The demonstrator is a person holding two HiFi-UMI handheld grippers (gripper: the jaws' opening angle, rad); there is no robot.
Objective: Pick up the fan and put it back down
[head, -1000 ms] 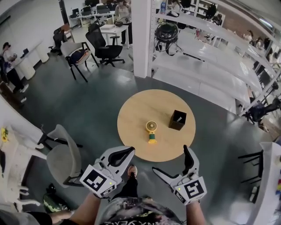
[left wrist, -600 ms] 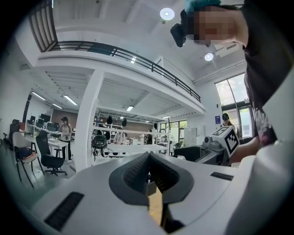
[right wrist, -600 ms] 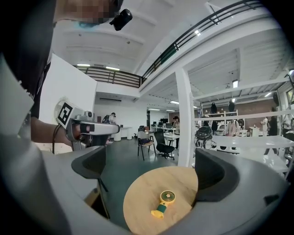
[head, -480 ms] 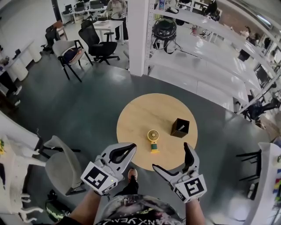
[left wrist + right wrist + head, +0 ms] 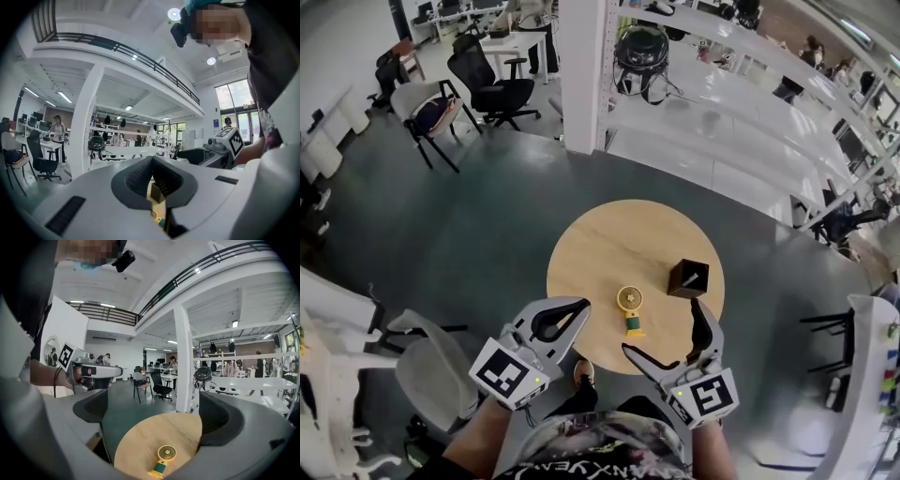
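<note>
A small yellow fan (image 5: 629,309) with a green handle lies flat on the round wooden table (image 5: 609,244), near its front edge. The right gripper view shows the fan (image 5: 164,457) on the table (image 5: 154,437), low between the jaws and some way ahead. My right gripper (image 5: 662,330) hangs open over the table's near edge, just right of the fan and empty. My left gripper (image 5: 579,307) is shut on nothing at the table's near left edge. In the left gripper view only a sliver of fan (image 5: 158,218) shows past the shut jaws.
A black open box (image 5: 687,278) stands on the table right of the fan. A grey chair (image 5: 431,367) is at my left. A white pillar (image 5: 581,66), long white shelves (image 5: 741,103) and office chairs (image 5: 492,86) stand beyond the table.
The table and fan have drawn closer to the grippers in the head view. Both grippers keep their pose: left shut, right open.
</note>
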